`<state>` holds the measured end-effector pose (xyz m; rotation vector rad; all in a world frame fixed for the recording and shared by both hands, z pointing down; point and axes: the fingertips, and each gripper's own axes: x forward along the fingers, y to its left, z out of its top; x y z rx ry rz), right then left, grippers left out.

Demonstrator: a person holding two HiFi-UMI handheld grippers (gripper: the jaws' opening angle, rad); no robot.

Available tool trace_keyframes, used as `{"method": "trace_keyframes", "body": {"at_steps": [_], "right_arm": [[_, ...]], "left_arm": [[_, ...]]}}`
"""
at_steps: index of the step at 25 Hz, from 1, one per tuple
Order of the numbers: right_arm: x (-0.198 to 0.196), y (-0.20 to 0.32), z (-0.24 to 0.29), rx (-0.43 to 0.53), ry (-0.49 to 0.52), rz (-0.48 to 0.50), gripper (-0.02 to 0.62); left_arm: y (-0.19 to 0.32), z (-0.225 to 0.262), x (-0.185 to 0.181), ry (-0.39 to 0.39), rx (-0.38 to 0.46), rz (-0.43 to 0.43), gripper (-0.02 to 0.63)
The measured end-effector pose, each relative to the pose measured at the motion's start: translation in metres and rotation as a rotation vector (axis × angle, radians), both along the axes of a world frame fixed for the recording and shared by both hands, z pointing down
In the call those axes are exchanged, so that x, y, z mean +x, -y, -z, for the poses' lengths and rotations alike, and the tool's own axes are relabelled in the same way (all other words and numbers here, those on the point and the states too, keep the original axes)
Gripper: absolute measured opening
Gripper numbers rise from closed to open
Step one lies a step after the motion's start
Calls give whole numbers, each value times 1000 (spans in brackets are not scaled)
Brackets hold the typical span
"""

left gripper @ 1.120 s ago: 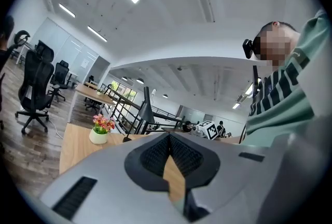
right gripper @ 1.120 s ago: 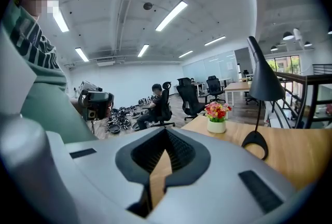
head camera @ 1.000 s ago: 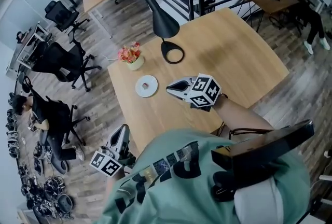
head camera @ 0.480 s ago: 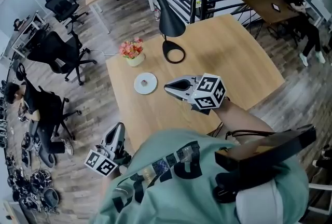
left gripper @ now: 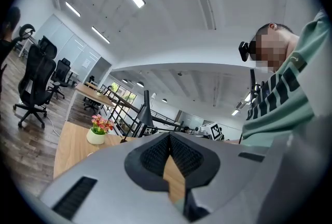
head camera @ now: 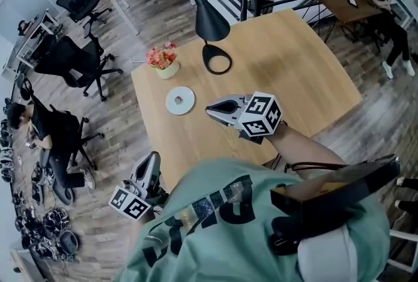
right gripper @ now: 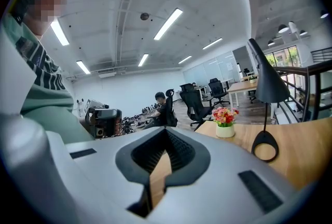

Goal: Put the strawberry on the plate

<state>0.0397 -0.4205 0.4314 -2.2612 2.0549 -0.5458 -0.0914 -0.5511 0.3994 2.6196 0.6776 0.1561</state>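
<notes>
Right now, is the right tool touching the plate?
Apart. Head view: bare table shows between the right tool and the plate.

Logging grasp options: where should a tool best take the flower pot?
Probably the flower pot by its round cream body, coming in level from the person's side: blooms cover its top, and the lamp stands apart on its right.

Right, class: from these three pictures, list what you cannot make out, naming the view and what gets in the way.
Pink speck on the plate, head view: too small to call a strawberry.
Plate, right gripper view: hidden behind the right gripper's own body.
Hand holding the left gripper, head view: covered by the green shirt.
Face, both gripper views: blurred.
</notes>
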Motion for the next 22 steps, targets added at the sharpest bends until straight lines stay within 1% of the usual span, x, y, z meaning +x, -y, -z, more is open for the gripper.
{"method": "trace_keyframes", "body": {"at_steps": [6, 15, 22], "right_arm": [[6, -6, -2, 10, 16, -14, 5], [6, 1, 7, 10, -16, -17, 5], [0, 7, 5, 3, -17, -14, 5]], "left_arm": [[-8, 3, 12, 5, 9, -28, 5], [3, 5, 12, -8, 2, -29, 5], [11, 4, 8, -8, 1, -31, 5]]}}
